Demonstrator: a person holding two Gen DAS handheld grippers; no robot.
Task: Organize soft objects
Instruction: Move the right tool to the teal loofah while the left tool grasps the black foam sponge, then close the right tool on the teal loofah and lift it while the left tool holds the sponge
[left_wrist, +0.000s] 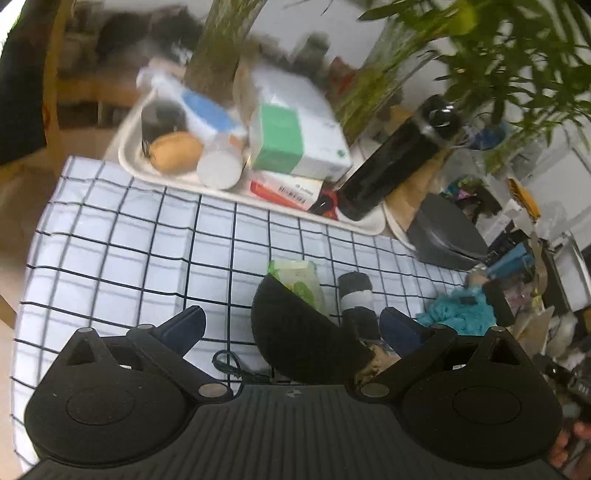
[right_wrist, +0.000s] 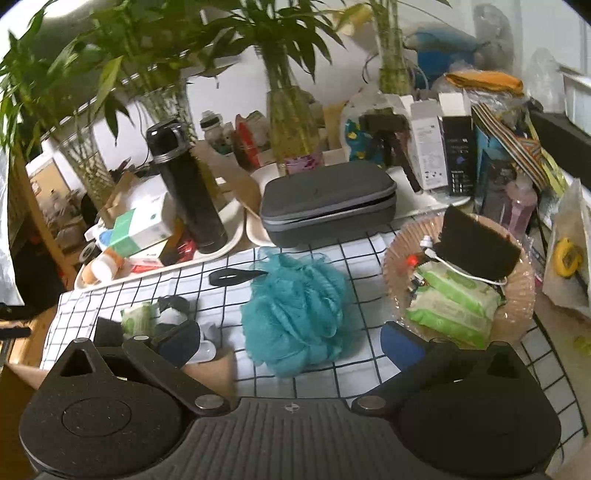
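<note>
Right gripper (right_wrist: 291, 341) spread wide, empty, poised just short of teal bath pouf (right_wrist: 295, 314) on checked cloth (right_wrist: 207, 299). Left gripper (left_wrist: 291, 328) wide too, over black pad (left_wrist: 303, 339). Risk: loose, frilly mesh snagging on one finger, dragging neighbours. Beyond, pink bowl (right_wrist: 402, 240) already holding wipes.
</note>
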